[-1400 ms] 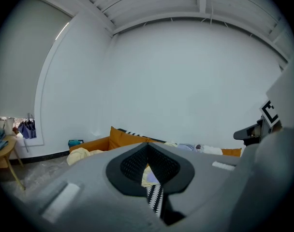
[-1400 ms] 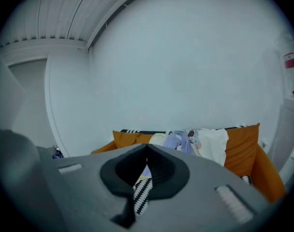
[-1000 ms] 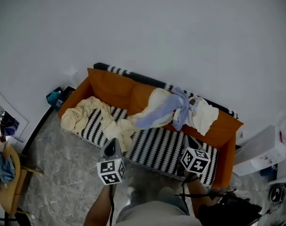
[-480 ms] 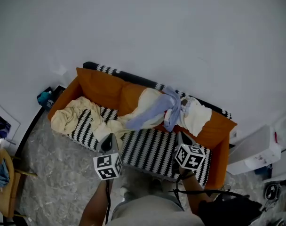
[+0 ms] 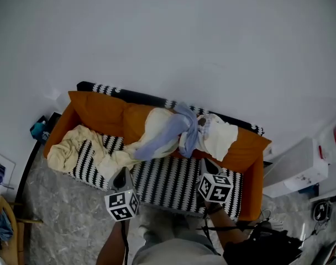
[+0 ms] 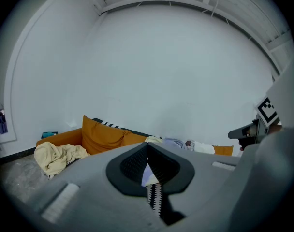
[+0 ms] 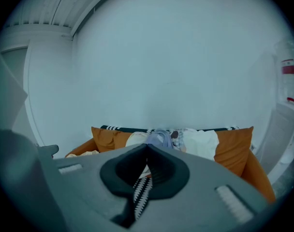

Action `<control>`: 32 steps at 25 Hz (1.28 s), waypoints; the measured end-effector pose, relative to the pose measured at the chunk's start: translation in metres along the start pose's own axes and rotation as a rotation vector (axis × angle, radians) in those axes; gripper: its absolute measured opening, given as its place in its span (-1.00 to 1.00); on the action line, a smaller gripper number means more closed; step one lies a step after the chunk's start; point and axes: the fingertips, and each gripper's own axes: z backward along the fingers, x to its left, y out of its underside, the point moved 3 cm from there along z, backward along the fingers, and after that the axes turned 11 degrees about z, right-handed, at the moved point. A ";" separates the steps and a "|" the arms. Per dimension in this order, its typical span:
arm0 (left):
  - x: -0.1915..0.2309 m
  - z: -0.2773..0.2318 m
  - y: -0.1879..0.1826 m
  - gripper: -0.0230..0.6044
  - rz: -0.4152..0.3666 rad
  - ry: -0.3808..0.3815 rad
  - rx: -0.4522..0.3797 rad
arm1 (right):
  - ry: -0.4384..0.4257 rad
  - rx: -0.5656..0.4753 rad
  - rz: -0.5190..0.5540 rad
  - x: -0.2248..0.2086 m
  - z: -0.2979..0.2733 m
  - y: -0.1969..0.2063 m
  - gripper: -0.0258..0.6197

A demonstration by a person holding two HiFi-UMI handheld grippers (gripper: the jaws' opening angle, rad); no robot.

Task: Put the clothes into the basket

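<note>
Clothes lie on an orange sofa [image 5: 99,109] with a black-and-white striped seat. A cream garment [image 5: 74,148] is heaped at its left end. In the middle a lavender garment [image 5: 168,134] hangs over the backrest, and next to it on the right is a white garment [image 5: 220,137]. My left gripper [image 5: 122,173] is shut and empty, hovering at the seat's front edge. My right gripper [image 5: 205,162] is also shut with nothing held, over the seat's right part, below the white garment. The left gripper view shows the cream garment [image 6: 57,156]; the right gripper view shows the lavender garment [image 7: 159,138].
A dark, wiry object [image 5: 262,242] that I cannot identify sits by the person's right side. A white cabinet [image 5: 295,170] stands right of the sofa. A wooden piece of furniture [image 5: 5,228] with a blue cloth is at far left. A teal item [image 5: 38,128] lies by the sofa's left arm.
The head view has swung, so the sofa now sits further left in the picture. Both grippers have shifted slightly left with the person and remain shut.
</note>
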 end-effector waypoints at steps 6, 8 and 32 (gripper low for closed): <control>-0.007 -0.041 0.027 -0.90 0.018 -0.036 0.068 | -0.008 0.031 -0.015 -0.035 -0.049 0.008 -0.91; -0.008 -0.052 0.033 -0.90 0.032 -0.052 0.075 | -0.015 0.047 -0.011 -0.046 -0.069 0.013 -0.91; 0.024 -0.138 0.082 -0.90 0.117 -0.226 0.160 | -0.105 0.157 0.007 -0.066 -0.229 0.071 -0.49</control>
